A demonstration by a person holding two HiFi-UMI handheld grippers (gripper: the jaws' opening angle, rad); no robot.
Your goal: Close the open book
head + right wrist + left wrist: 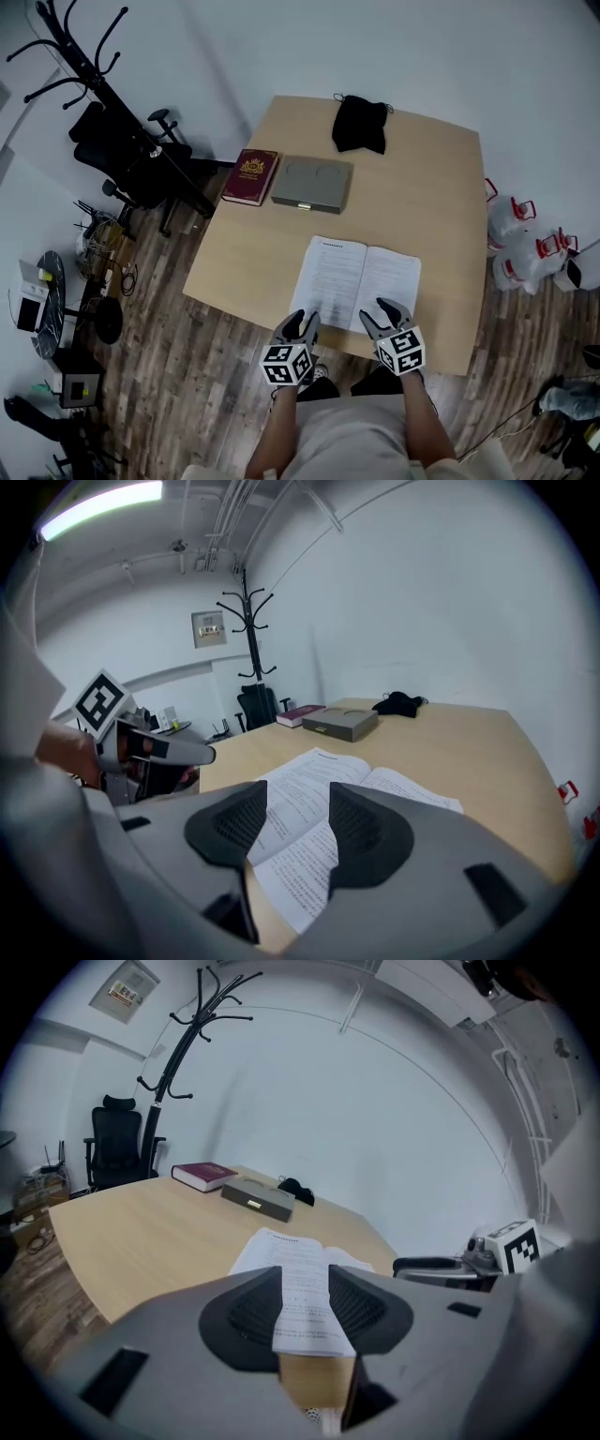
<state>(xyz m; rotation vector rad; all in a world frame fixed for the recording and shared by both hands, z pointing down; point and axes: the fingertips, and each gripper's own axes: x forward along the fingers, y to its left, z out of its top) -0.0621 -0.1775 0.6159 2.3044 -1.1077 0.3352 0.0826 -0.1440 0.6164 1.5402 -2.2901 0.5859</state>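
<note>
Head view: closed grey case beyond open book

Nothing is legible from here: the open book carries print too small to read, the red book has a blurred gold stamp, and the wall notice is unreadable too.

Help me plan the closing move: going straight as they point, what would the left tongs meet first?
Probably the open book, its left page near the front edge; left tongs aim down at it, depth unclear.
</note>
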